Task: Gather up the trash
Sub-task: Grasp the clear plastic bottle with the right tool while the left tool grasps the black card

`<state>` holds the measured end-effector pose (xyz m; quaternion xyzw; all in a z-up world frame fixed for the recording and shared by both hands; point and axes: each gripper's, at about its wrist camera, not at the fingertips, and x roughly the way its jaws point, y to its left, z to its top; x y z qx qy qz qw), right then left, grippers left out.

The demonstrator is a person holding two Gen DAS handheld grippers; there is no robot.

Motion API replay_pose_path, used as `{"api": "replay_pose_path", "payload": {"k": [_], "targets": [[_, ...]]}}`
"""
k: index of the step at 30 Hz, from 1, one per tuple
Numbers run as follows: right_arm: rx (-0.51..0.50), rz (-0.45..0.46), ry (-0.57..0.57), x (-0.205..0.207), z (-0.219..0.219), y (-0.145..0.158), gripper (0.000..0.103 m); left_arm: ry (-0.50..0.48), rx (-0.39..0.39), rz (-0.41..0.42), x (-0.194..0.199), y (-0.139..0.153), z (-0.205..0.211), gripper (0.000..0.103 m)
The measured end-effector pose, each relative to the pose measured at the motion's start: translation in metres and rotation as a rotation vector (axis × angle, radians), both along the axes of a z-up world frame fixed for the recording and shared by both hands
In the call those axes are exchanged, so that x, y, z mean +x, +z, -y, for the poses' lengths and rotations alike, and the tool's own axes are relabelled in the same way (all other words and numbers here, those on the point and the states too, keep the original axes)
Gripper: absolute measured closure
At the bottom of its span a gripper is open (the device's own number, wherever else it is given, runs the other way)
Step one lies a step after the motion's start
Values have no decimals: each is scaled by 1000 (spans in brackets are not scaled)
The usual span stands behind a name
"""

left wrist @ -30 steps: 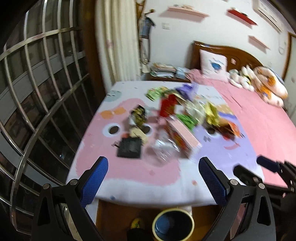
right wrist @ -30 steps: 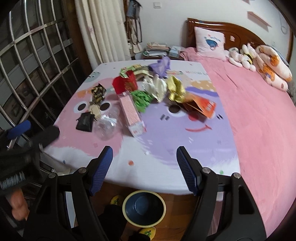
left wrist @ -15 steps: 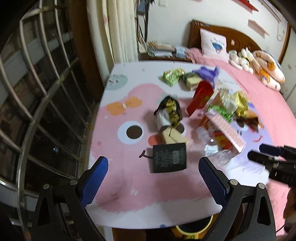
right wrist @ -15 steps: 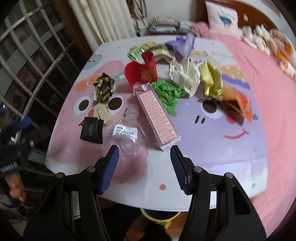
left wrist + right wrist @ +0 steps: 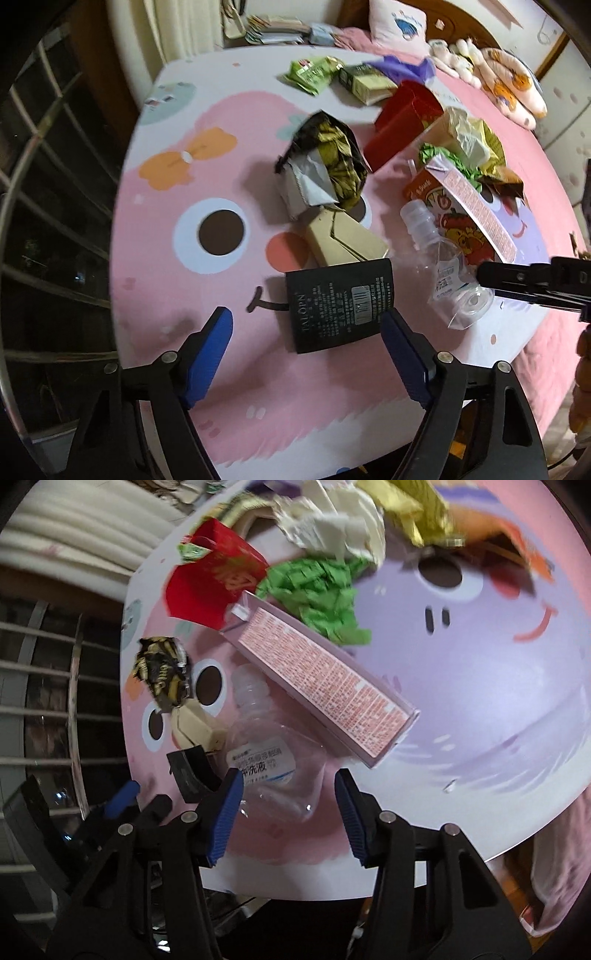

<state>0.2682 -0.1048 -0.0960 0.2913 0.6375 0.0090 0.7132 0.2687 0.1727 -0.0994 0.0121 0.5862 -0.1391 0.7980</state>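
Looking down the left wrist view first: left gripper (image 5: pixel 306 339) hanging over the flat black packet (image 5: pixel 340 304) near the table (image 5: pixel 155 258) edge, jaws apart and just been narrowing, packet's near end between the tips, not pinched yet. Probably light and floppy, so grabbing across its short sides.

Switching to the right wrist view: right gripper (image 5: pixel 288 805) straddling the clear plastic bottle (image 5: pixel 273 771) lying beside the pink carton (image 5: pixel 321 686), jaws also just been closing in, pads not visibly pressing. Guessing empty, thin, slippery, crushable, so squeezing mid-body gently.
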Motion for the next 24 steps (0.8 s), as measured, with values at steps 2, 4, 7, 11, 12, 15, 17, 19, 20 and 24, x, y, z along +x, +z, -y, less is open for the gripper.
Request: {"api": "replay_pose_path", "payload": {"k": [2, 4, 7, 11, 12, 15, 17, 19, 20, 24], "targets": [[7, -22, -16, 4, -1, -10, 54, -8, -4, -14, 6, -4, 4, 19], [11, -38, -21, 7, -5, -19, 54, -18, -10, -31, 12, -10, 7, 19], [14, -50, 1, 11, -15, -30, 54, -25, -14, -48, 17, -15, 10, 19], [-50, -34, 58, 13, -33, -34, 54, -28, -21, -65, 21, -21, 12, 19], [-71, -27, 82, 12, -37, -33, 57, -28, -24, -73, 23, -22, 13, 19], [-60, -3, 131, 10, -48, -34, 72, -32, -39, -97, 25, -25, 14, 19], [-82, 22, 148, 7, -54, -30, 73, -43, -46, -106, 26, -25, 18, 19], [-102, 52, 174, 4, -61, -25, 77, -57, -40, -113, 26, -26, 24, 19], [-103, 63, 178, 2, -63, -23, 79, -60, -36, -115, 26, -27, 25, 19], [-146, 79, 189, -8, -62, -12, 79, -61, -16, -125, 29, -32, 34, 19]]}}
